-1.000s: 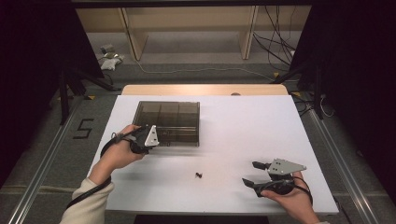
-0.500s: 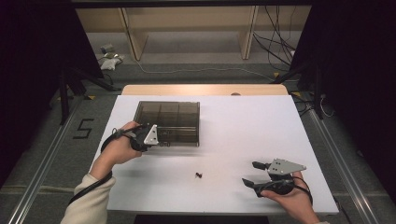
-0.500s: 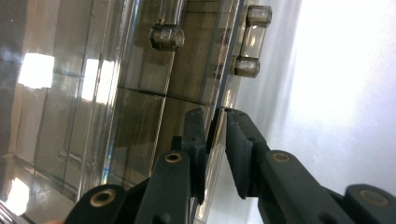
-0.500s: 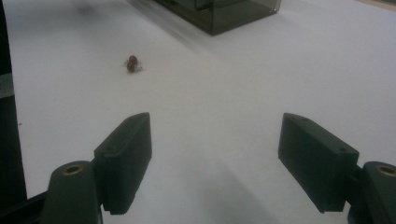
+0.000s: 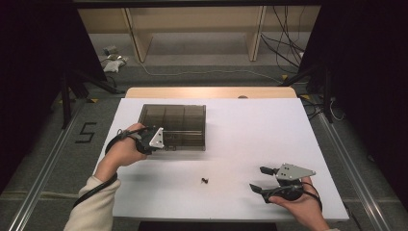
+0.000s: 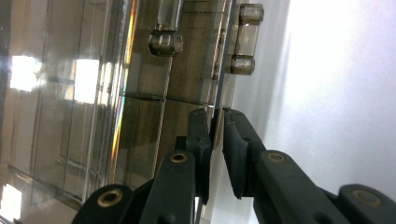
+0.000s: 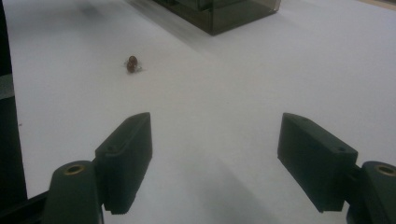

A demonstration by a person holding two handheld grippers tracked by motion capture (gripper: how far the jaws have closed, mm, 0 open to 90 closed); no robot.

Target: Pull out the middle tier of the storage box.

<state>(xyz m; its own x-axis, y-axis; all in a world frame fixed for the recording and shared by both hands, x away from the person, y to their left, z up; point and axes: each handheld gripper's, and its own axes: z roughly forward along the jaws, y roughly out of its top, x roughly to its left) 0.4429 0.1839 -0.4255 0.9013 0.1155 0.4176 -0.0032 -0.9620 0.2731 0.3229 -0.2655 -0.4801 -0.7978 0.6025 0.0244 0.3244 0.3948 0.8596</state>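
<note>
White covering lies over the whole table (image 5: pixel 231 120), which stands in a dark room; only the far wooden edge of the table is bare. At the near right, the right hand (image 5: pixel 300 204) rests on the surface and holds the right gripper (image 5: pixel 262 179), whose jaws stand wide apart with nothing between them; in the right gripper view only white surface lies between the two black pads (image 7: pixel 128 156). A little to the left of it, well apart from both grippers, a small dark object (image 5: pixel 205 181) lies alone on the white surface; in the right gripper view it looks like two small brownish round parts joined together (image 7: pixel 132 64), but what it is I cannot make out. Farther and to the left, the left hand (image 5: pixel 126 150) holds the left gripper (image 6: pixel 217 133) at the near left corner of a smoky transparent compartment box (image 5: pixel 174 126). In the left gripper view its jaws have just been closing and are now almost together, clamped on a thin edge of the box, which looks like the rim of the lid (image 6: pixel 216 93); two clear hinge or latch pieces (image 6: pixel 245 39) sit beside this edge. From above, the grey plate of the gripper hides the gripping place, and reflections make the inside of the compartments hard to read. Beyond the table, a pale wooden frame (image 5: pixel 192 29) and some cables (image 5: pixel 284 43) on the floor are partly cut off by darkness.
</note>
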